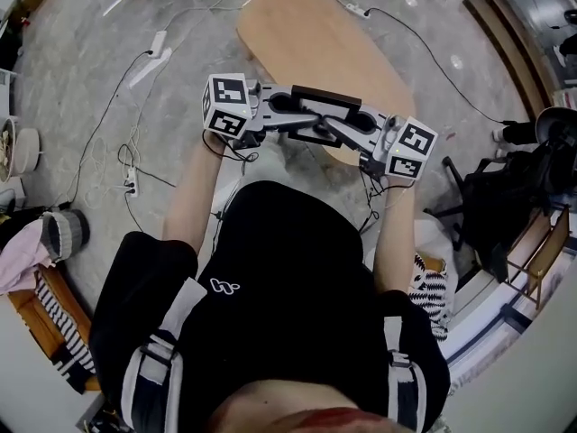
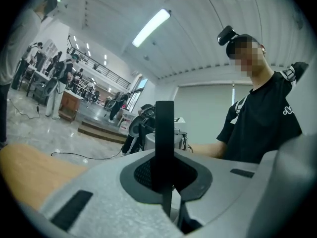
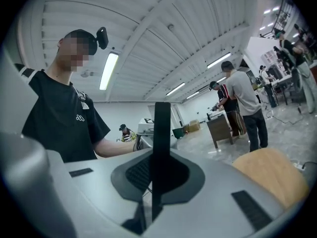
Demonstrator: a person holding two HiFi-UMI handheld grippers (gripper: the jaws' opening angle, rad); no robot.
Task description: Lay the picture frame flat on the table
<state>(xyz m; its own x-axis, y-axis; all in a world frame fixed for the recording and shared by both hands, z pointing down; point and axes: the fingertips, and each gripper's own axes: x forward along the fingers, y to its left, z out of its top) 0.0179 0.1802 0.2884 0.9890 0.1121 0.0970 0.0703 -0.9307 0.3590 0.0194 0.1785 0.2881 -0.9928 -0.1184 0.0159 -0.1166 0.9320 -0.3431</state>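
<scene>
The picture frame [image 1: 325, 97] is black and hangs between my two grippers, above the near end of the oval wooden table [image 1: 315, 43]. My left gripper [image 1: 287, 115] grips it from the left and my right gripper [image 1: 350, 130] from the right. In the left gripper view the frame's thin black edge [image 2: 164, 138] stands upright, with the left gripper [image 2: 166, 182] shut on it. The right gripper view shows the same edge [image 3: 161, 143] clamped in the right gripper [image 3: 155, 180]. The frame's face is hidden in every view.
Cables and a white power strip [image 1: 158, 43] lie on the floor left of the table. A black chair with a bag [image 1: 514, 188] stands at the right, and clothes on a wooden rack [image 1: 45, 287] at the left. People [image 3: 245, 103] stand further off in the hall.
</scene>
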